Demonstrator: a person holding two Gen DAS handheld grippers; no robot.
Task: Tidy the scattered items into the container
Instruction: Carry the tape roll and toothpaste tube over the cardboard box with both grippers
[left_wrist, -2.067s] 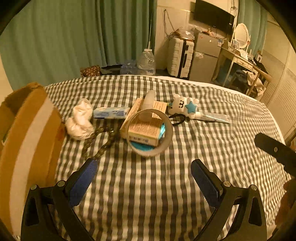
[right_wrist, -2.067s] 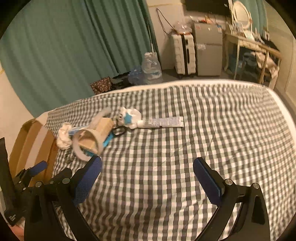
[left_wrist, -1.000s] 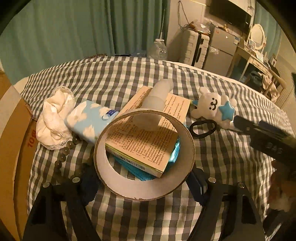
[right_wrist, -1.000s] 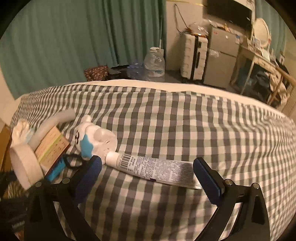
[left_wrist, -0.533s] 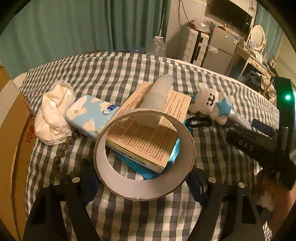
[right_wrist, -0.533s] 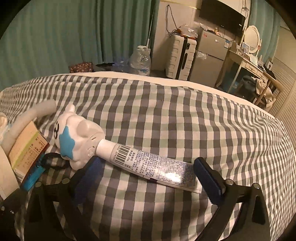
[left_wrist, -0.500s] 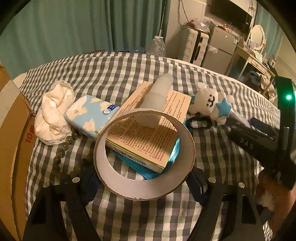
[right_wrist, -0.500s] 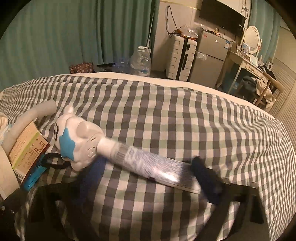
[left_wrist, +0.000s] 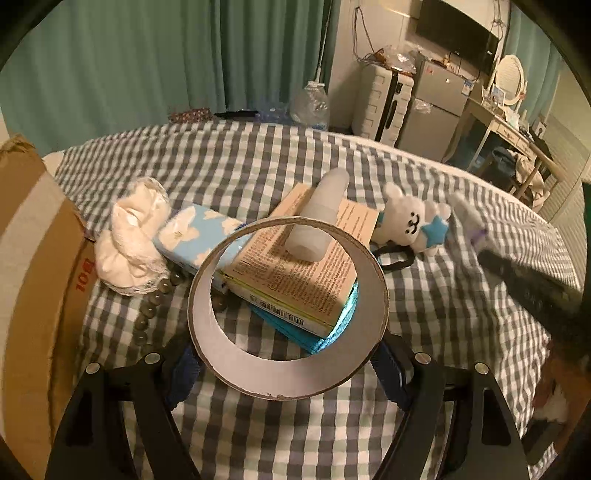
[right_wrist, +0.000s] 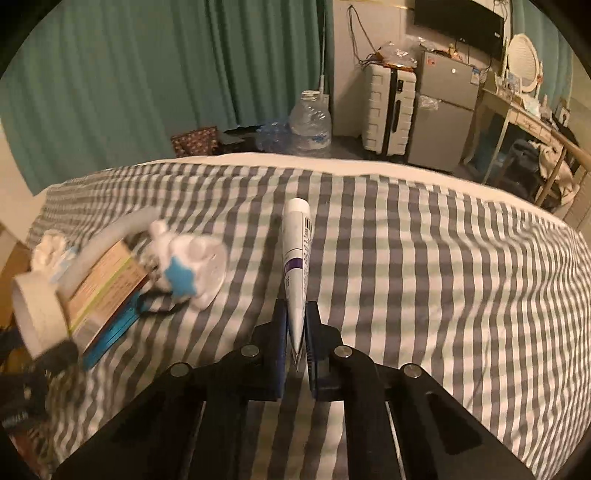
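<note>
My left gripper (left_wrist: 288, 363) is shut on a cardboard tape roll (left_wrist: 273, 380), held just above the checked bed. Behind the roll lie a printed box (left_wrist: 295, 273), a blue cloud-print pack (left_wrist: 195, 236), a white scrunchie (left_wrist: 129, 236), a bead string (left_wrist: 151, 306), a translucent tube (left_wrist: 321, 218) and a white plush with a blue star (left_wrist: 410, 225). My right gripper (right_wrist: 295, 332) is shut on a white toothpaste tube (right_wrist: 295, 258), lifted off the bed and pointing away. The plush (right_wrist: 188, 266) and the box (right_wrist: 103, 291) lie to its left.
A cardboard box (left_wrist: 29, 280) stands open at the left edge of the bed. Beyond the bed are teal curtains (right_wrist: 166, 74), a water bottle (right_wrist: 310, 125), a suitcase (right_wrist: 388, 110), a small fridge and a desk. The right half of the bed (right_wrist: 443, 277) is bare checked sheet.
My right gripper has closed on the toothpaste tube and lifted it, so that it now points forward. My left gripper has stayed shut on the tape roll and shifted slightly.
</note>
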